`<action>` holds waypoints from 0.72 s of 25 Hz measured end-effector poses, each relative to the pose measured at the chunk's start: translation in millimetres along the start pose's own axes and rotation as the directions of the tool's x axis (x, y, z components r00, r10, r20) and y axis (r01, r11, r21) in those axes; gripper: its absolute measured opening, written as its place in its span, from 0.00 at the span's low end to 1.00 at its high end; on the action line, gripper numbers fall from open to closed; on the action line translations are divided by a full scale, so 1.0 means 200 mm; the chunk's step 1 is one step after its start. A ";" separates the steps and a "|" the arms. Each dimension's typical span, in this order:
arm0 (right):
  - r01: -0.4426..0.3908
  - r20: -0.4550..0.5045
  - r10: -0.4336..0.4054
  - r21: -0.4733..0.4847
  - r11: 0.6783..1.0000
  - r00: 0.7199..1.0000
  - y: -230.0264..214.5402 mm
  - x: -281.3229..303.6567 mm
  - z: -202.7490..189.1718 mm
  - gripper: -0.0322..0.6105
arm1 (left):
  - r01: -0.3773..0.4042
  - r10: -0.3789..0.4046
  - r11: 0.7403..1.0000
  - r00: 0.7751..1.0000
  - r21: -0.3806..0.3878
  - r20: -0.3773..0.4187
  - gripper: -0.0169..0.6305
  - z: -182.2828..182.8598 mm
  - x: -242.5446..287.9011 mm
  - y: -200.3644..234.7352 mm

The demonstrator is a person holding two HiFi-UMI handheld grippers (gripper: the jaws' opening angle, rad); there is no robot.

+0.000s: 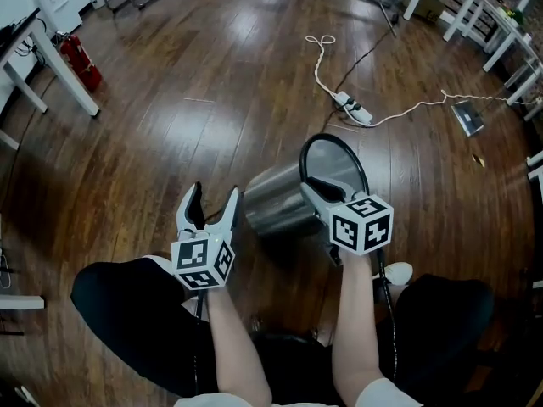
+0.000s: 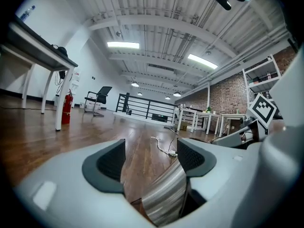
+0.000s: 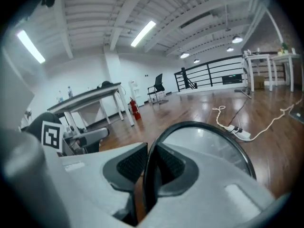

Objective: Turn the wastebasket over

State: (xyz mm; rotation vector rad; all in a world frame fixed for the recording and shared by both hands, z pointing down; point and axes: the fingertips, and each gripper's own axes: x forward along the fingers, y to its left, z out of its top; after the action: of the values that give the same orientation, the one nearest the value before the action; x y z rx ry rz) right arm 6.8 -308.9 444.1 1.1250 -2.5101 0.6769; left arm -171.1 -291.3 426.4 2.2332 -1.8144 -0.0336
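Note:
A shiny steel wastebasket [image 1: 276, 200] with a black rim lies tipped on the wooden floor, its mouth facing away from me and to the right. My right gripper [image 1: 316, 189] is shut on the near part of that rim, one jaw inside the mouth and one outside; the right gripper view shows the black rim [image 3: 148, 175] pinched between the pads of my right gripper [image 3: 151, 164]. My left gripper [image 1: 215, 192] stands open just left of the basket's closed end. In the left gripper view the steel wall [image 2: 166, 198] lies low by the right jaw of my left gripper [image 2: 151, 158].
A white power strip [image 1: 352, 108] with its cords lies on the floor beyond the basket. A red fire extinguisher [image 1: 81, 62] stands by white table legs [image 1: 64, 70] at the far left. White tables [image 1: 475, 15] line the far right. The person's dark-trousered knees [image 1: 127, 299] flank the basket.

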 end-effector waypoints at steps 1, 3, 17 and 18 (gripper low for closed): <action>-0.019 0.042 0.017 0.046 0.999 0.999 -0.02 -0.02 0.02 0.13 | 0.002 -0.002 1.000 1.000 0.002 -0.001 0.59 0.00 0.00 0.00; -0.053 0.115 0.037 0.140 0.989 0.993 -0.09 -0.06 0.03 0.13 | 0.006 -0.006 1.000 1.000 0.005 -0.005 0.59 0.00 0.01 -0.01; 0.188 0.005 -0.211 0.435 0.880 0.977 -0.72 -0.25 -0.60 0.13 | 0.072 -0.080 0.996 0.978 -0.052 -0.192 0.52 -0.32 0.09 -0.12; 0.208 -0.003 -0.227 0.408 0.889 0.974 -0.72 -0.26 -0.59 0.13 | 0.067 -0.081 0.995 0.973 -0.071 -0.216 0.52 -0.36 0.10 -0.11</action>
State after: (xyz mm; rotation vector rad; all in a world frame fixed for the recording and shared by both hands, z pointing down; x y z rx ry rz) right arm 159.4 -297.5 561.8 1.5500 -2.2840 1.1545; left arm -132.3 -292.8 494.0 2.1648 -1.5935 0.1340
